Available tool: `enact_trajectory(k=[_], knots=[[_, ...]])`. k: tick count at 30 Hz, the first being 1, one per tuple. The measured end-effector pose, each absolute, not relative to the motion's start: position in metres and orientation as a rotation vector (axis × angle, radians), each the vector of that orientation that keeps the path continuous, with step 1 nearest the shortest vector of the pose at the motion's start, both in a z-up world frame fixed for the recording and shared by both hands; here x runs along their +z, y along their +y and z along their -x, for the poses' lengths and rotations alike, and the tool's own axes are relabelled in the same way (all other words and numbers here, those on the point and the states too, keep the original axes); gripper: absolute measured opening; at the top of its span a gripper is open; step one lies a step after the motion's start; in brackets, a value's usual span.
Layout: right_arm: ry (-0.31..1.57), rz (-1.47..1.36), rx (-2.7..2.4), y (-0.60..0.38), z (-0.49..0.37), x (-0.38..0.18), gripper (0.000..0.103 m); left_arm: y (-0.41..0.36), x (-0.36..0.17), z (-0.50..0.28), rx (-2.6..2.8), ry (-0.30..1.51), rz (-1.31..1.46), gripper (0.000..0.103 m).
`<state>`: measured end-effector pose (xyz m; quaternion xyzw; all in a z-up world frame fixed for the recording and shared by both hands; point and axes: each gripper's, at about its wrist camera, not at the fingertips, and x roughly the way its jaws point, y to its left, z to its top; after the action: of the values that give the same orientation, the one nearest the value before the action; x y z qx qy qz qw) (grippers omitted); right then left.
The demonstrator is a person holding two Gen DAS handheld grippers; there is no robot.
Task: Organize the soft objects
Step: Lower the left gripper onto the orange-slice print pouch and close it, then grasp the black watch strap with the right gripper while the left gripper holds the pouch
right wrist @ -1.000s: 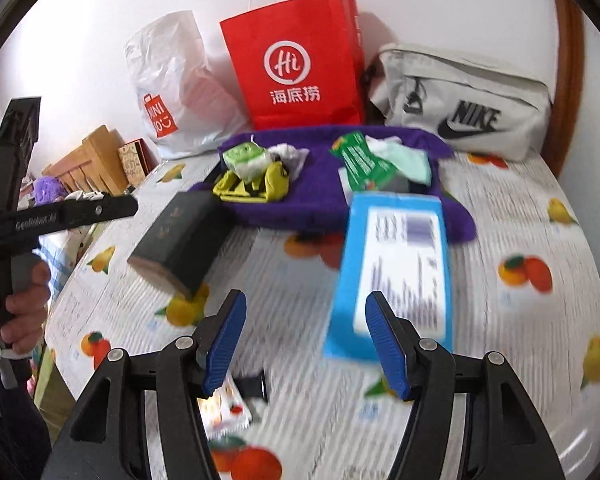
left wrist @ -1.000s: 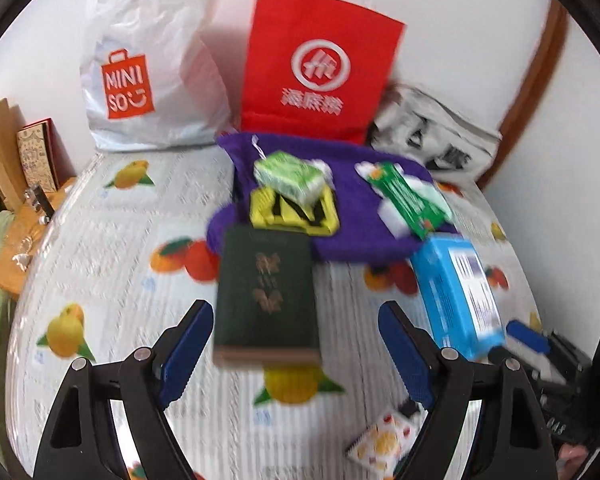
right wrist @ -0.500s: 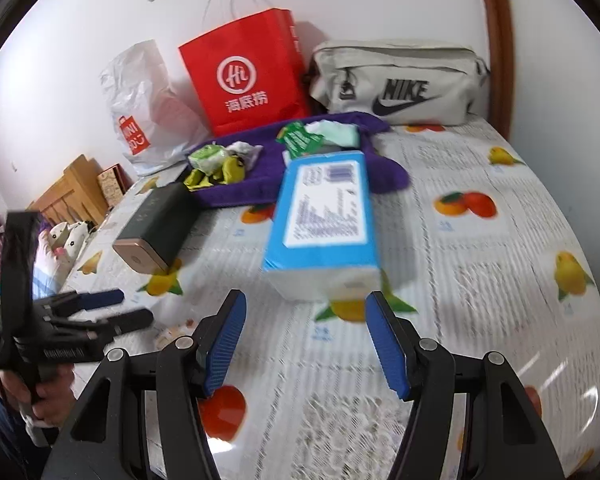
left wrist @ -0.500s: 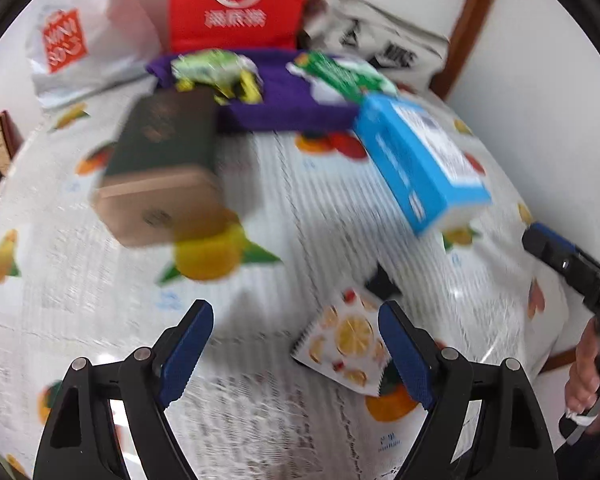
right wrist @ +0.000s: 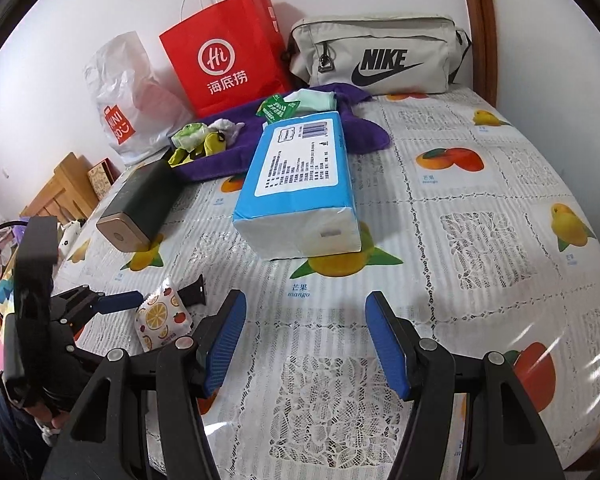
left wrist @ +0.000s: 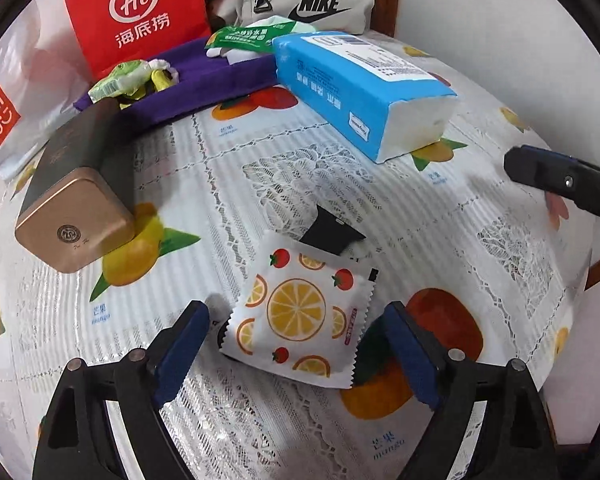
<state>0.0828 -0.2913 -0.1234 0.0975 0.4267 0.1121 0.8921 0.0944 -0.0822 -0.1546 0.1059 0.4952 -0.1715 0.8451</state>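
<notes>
Over the fruit-print packet (left wrist: 300,316), the left gripper (left wrist: 296,346) tilts steeply down, its fingers just opened wider, astride it without touching.

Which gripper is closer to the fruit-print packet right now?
Left. The left gripper has its open jaws either side of the packet, not touching. The right gripper hangs open off to the side.
</notes>
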Motion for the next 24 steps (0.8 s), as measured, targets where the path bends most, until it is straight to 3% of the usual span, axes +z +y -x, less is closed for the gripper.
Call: enact_trajectory(k=[2, 5, 7, 19, 24], knots=[[0.890, -0.201, 0.229, -0.291, -0.082, -0.125, 0.063, -0.080, -0.154, -0.094, -0.360, 1.029, -0.219, 0.085], [0.894, -0.199, 0.225, -0.292, -0.080, -0.128, 0.063, -0.079, -0.150, -0.093, -0.370, 1.004, -0.219, 0.061], [0.898, -0.202, 0.224, -0.292, -0.080, -0.129, 0.063, -0.078, -0.146, -0.094, -0.365, 1.004, -0.213, 0.036], [0.904, -0.182, 0.267, -0.274, -0.077, -0.129, 0.062, -0.050, -0.130, -0.103, -0.391, 1.009, -0.039, 0.006], [0.919, -0.166, 0.293, -0.261, -0.079, -0.130, 0.062, -0.037, -0.128, -0.103, -0.369, 0.999, -0.022, 0.005]])
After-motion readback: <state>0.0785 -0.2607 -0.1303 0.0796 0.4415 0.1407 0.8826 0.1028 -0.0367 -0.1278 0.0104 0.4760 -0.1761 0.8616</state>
